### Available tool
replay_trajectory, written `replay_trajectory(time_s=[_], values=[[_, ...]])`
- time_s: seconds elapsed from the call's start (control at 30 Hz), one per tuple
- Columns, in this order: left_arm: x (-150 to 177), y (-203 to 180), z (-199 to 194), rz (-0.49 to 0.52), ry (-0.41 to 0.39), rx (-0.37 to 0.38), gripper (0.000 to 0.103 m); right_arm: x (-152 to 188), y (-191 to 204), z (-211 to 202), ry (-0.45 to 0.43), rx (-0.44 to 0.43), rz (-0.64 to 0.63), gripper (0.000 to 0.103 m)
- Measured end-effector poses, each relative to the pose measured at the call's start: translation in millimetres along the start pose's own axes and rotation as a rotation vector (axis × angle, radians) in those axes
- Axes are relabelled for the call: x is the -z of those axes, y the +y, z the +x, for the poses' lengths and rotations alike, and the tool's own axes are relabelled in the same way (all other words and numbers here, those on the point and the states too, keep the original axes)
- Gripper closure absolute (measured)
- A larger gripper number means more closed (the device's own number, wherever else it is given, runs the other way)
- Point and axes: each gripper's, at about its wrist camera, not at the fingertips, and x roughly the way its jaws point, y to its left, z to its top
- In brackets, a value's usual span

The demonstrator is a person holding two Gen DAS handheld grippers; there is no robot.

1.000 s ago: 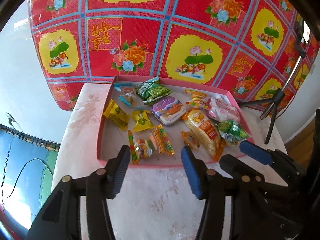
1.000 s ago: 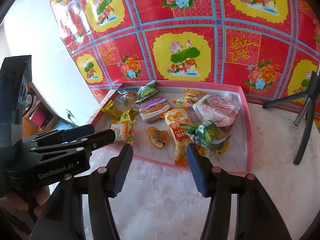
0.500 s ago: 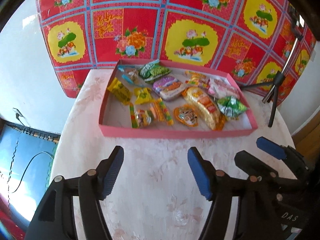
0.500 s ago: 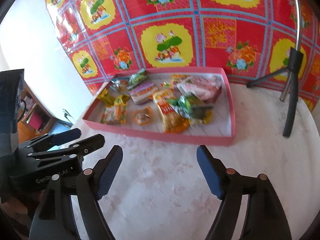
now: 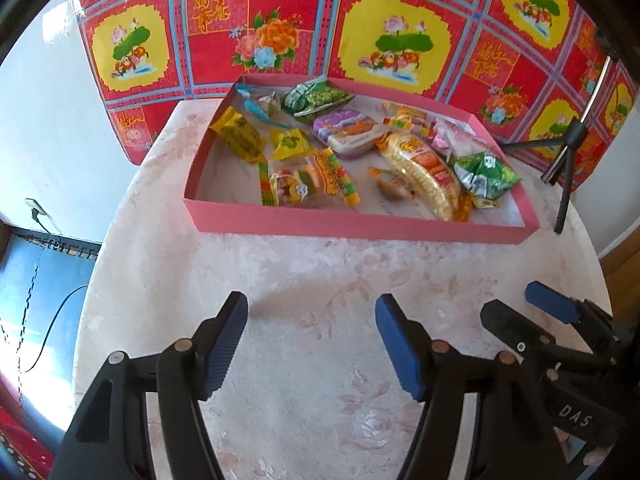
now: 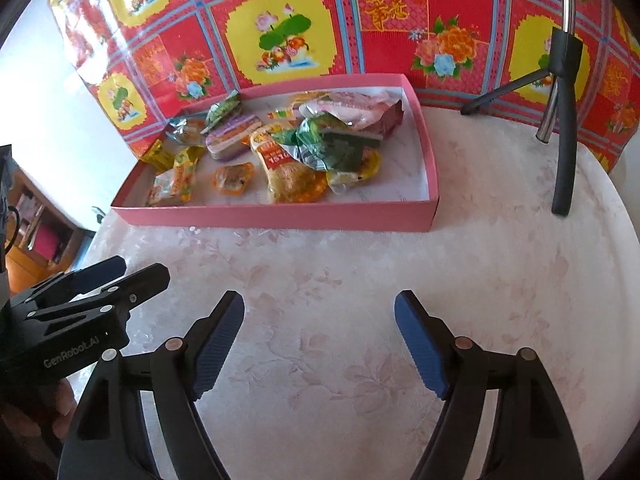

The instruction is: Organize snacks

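Snacks (image 5: 352, 160) lie heaped in a pink tray (image 5: 360, 222) at the far side of a pale floral table (image 5: 320, 280), before a red cloth with yellow panels (image 5: 280, 12). The left hand-held gripper (image 5: 312, 308) stands open and empty (the tray looks farther off than a second ago).

From the right wrist, the snacks (image 6: 288, 148) fill the tray (image 6: 280, 216); the right hand-held gripper (image 6: 320, 304) gapes empty, wider than before. The left hand-held gripper (image 6: 120, 270) reads "GenRobot.AI"; a tripod (image 6: 564, 128) stands right.

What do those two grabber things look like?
Both are black plastic. The left gripper and the right gripper each have two arms with round rivets and ribbed blue pads. White lettering marks their bodies: GenRobot.AI on the left, DAS on the right.
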Motion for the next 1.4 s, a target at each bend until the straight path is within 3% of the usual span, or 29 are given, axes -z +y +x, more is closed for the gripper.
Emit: replay_trajectory(time_s=[1.4], values=[[1.2, -3.5, 2.2, 0.018, -0.006, -0.036, 0.032, 3.2, 2.8, 1.9, -0.016, 0.019, -0.009, 0.021]])
